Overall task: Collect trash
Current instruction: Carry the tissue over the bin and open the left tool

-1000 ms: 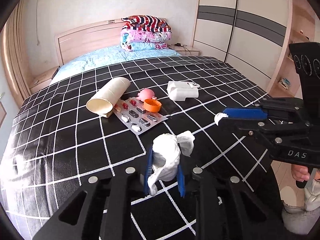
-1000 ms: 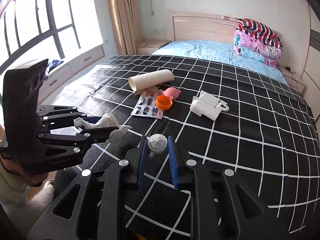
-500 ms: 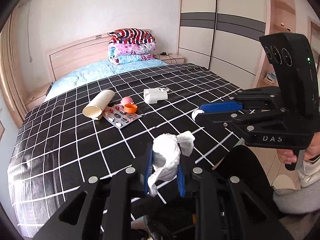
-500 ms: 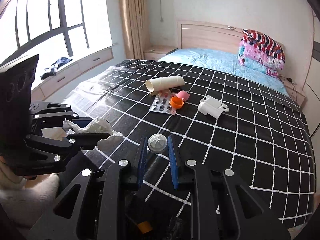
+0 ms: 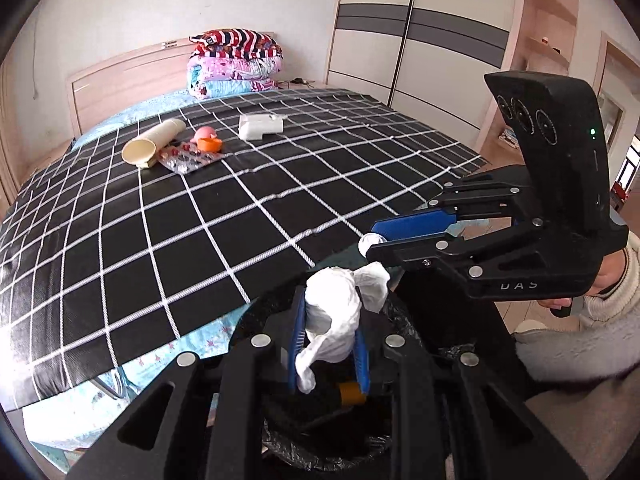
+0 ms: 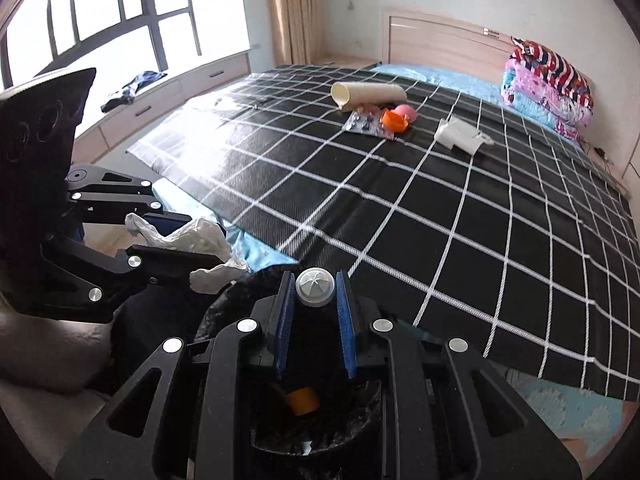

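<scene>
Bin (image 5: 404, 316), lined in black, stood just off the bed (image 5: 200, 220) edge, and I held both grippers over its mouth. Left gripper (image 5: 328, 340) pinched a crumpled tissue (image 5: 332, 308); right gripper (image 6: 314, 312) clamped a small clear cap (image 6: 315, 286). Tube (image 5: 152, 142) and blister pack (image 5: 188, 158) lay far across the bed.

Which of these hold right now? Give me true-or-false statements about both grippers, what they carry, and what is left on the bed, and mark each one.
1. The left gripper is shut on a crumpled tissue. True.
2. The right gripper is empty. False: it grips a small round cap.
3. Both grippers are above the black-lined bin. True.
4. The cardboard tube stands upright on the bed. False: it lies on its side.
5. An orange cup rests beside the pill pack. True.
</scene>
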